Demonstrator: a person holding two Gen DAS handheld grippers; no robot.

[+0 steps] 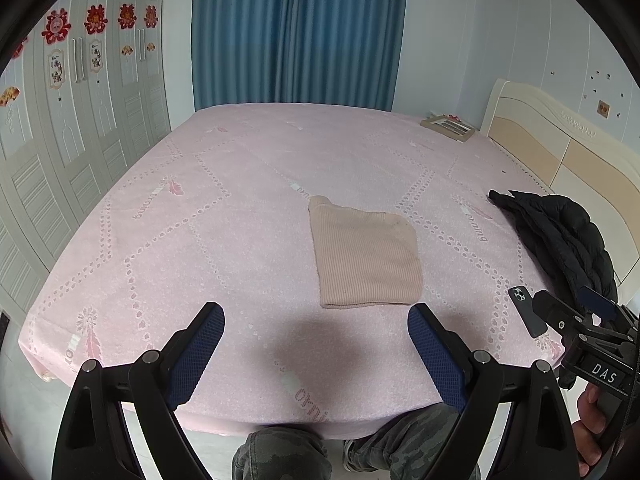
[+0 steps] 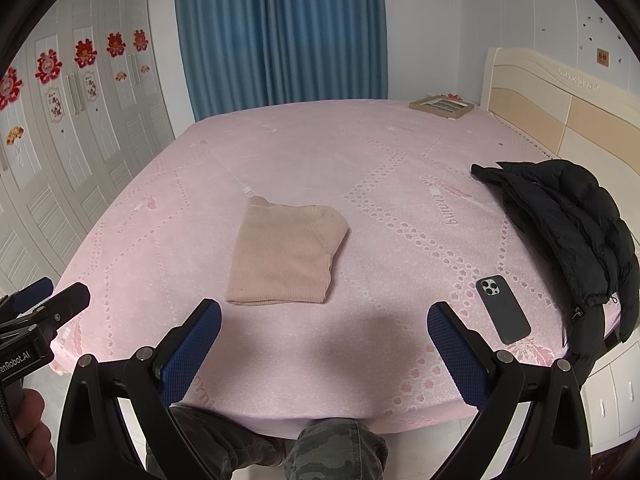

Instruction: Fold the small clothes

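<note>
A small beige ribbed knit garment (image 1: 366,254) (image 2: 286,250) lies folded into a rough rectangle on the pink bed cover (image 1: 240,208) (image 2: 400,184). My left gripper (image 1: 316,314) hangs open above the bed's near edge, short of the garment and a little left of it, nothing between its blue pads. My right gripper (image 2: 324,312) is also open and empty, just short of the garment's near edge. The right gripper also shows at the right edge of the left wrist view (image 1: 560,312); the left one at the left edge of the right wrist view (image 2: 60,300).
A dark phone (image 2: 503,309) (image 1: 527,311) lies on the bed near the right front. A black puffer jacket (image 2: 568,220) (image 1: 560,236) is heaped by the headboard (image 2: 560,100). A flat box (image 2: 442,106) sits at the far corner. Wardrobe doors (image 1: 60,152) stand left; camouflage-trousered legs (image 2: 320,452) below.
</note>
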